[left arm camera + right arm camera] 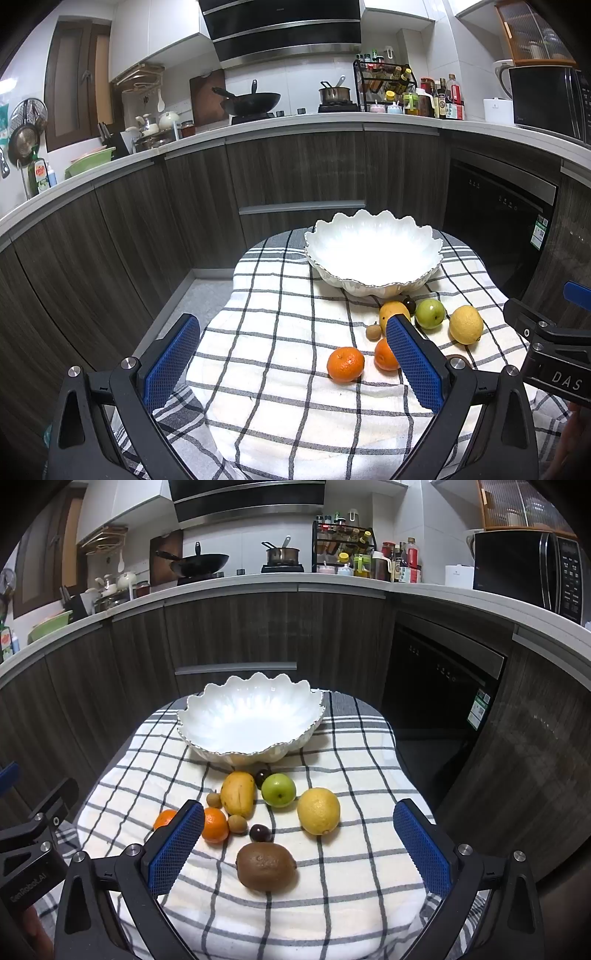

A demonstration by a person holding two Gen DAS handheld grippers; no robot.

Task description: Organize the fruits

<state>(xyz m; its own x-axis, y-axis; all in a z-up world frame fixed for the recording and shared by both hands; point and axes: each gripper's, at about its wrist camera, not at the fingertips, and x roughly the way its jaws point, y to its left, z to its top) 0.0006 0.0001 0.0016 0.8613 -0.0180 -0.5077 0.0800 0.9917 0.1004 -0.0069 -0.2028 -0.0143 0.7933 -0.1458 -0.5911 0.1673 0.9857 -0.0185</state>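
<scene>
The fruits lie loose on the checked cloth (332, 904), in a cluster between the grippers and the empty white bowl (251, 716), which sits at the far end of the cloth. Nearest the right gripper (299, 849) is the kiwi (266, 866), just ahead of the gap between its blue pads and a little toward the left pad, its long axis running roughly crosswise to the fingers. Beyond it are a dark plum (260, 832), a lemon (318, 811), a green apple (279, 790), a mango (239, 794) standing lengthwise toward the bowl, two small brown fruits and two tangerines. The left gripper (291, 360) faces bare cloth; the closer tangerine (345, 363) lies ahead and to its right, near its right pad, so I judge the tangerines suit the left hand and the kiwi the right. Both grippers hang above the cloth with fingers wide apart, holding nothing. Readable writing is slight: "DAS" on the right gripper's body in the left view, "GenRobot.AI" on the left gripper's body in the right view; the appliance sticker is too small to read.
</scene>
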